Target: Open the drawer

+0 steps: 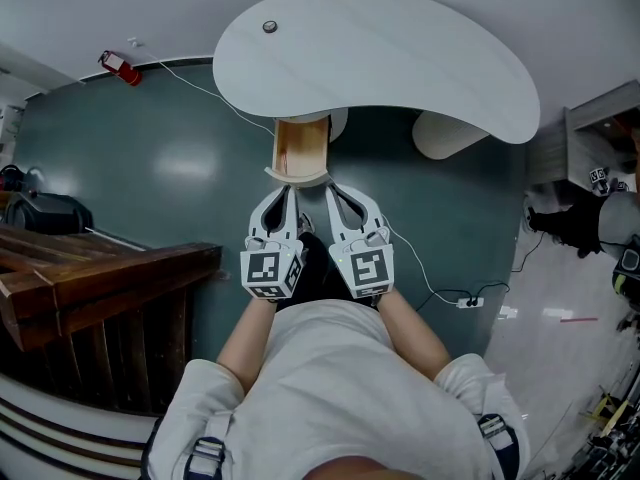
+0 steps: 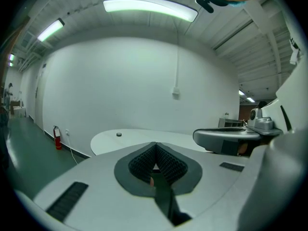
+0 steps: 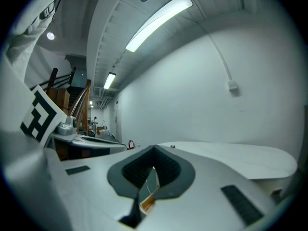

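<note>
A wooden drawer with a white front stands pulled out from under the white curved table. My two grippers sit side by side just in front of it, pointing at it. The left gripper has its jaws together with nothing held, and its own view looks over the shut pads to the table top. The right gripper is likewise shut on nothing. In its view a slit below the pads shows a sliver of the wooden drawer.
A dark wooden rack stands close on the left. A power strip with a white cable lies on the green floor at the right. A fire extinguisher leans by the far wall. A small dark disc rests on the table.
</note>
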{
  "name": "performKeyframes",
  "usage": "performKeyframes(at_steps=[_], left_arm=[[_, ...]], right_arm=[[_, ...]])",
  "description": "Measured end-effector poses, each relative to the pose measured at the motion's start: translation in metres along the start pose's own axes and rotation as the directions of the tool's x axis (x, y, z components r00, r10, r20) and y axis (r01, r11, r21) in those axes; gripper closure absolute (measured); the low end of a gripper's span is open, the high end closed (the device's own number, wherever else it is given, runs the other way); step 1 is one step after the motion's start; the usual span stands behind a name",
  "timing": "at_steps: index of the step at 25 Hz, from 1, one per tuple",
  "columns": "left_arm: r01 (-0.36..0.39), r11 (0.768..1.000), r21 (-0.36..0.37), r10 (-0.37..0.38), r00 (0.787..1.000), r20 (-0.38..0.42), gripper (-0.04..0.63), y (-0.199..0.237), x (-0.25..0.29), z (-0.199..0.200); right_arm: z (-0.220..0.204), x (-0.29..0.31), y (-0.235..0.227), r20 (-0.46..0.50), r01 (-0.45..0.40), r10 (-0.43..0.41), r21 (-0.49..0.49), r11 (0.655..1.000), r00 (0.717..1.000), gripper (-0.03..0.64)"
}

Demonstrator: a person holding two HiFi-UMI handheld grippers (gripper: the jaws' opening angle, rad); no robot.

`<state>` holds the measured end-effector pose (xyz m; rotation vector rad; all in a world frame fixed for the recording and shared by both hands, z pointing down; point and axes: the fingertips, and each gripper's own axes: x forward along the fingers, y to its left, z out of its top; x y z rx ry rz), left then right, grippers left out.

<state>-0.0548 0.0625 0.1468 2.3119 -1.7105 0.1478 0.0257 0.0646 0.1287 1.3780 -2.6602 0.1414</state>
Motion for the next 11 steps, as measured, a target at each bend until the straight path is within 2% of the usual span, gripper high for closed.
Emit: performKeyframes(at_steps=[11], left_arm=[[0.002,1.000,0.015,-0.002,1.000,0.005,0.589,0.0023,0.0016,0.0057]], right_arm=[[0.0035,0.0031,-0.0006,-0.004,-0.001,0.001,-0.013,1.000,1.000,0.604]])
